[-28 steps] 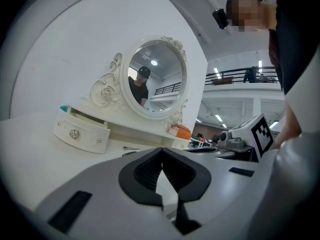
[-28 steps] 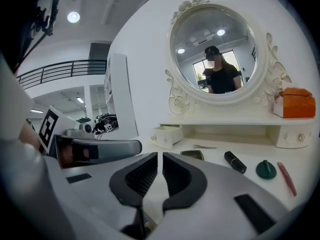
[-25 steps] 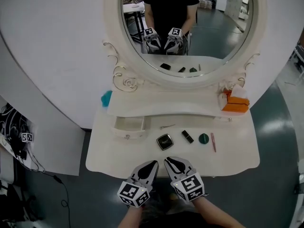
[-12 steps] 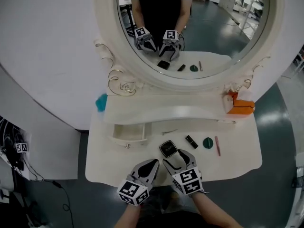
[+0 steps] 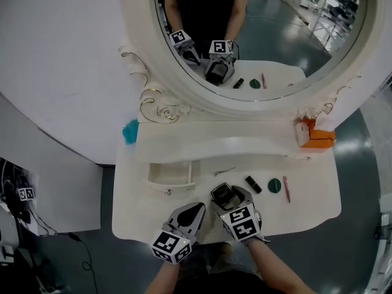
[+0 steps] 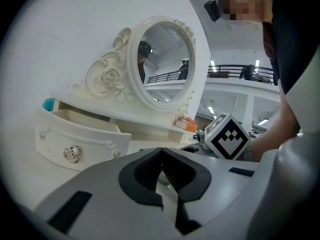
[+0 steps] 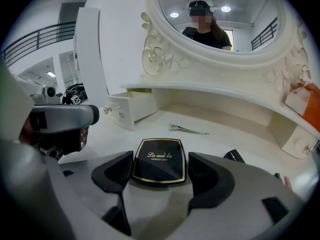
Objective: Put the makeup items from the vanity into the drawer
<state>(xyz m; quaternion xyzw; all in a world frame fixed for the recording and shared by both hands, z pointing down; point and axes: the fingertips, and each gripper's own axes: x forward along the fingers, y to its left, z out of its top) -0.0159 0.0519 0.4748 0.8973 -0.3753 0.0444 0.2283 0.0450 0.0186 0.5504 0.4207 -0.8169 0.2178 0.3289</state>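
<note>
Black powder compact, gold-edged, lies flat on the white table, low centre of the head view.

- Right claw: a second ago it sat at the table's near edge, jaws together, well short of the compact. It has since come forward and tipped down. Its jaws have just been opening and now stand wide apart, one on each side of the compact. In the right gripper view the pads flank the case closely, but I see no squeeze on it yet.
- Left claw: jaws together, nothing between them. It hangs just left of the right claw, nosed toward the drawer.
- Drawer: pulled out at the left of the table and looks empty from above.
- On the table, right of the compact: a lipstick, a green round piece and a pink stick. A thin metal clip lies just beyond the compact.

Reading: nothing is stowed yet, and the compact looks like the first pick. The wide opening sets up a grip across its flat sides. My guess is a close, a lift, then a carry left to the drawer.
</note>
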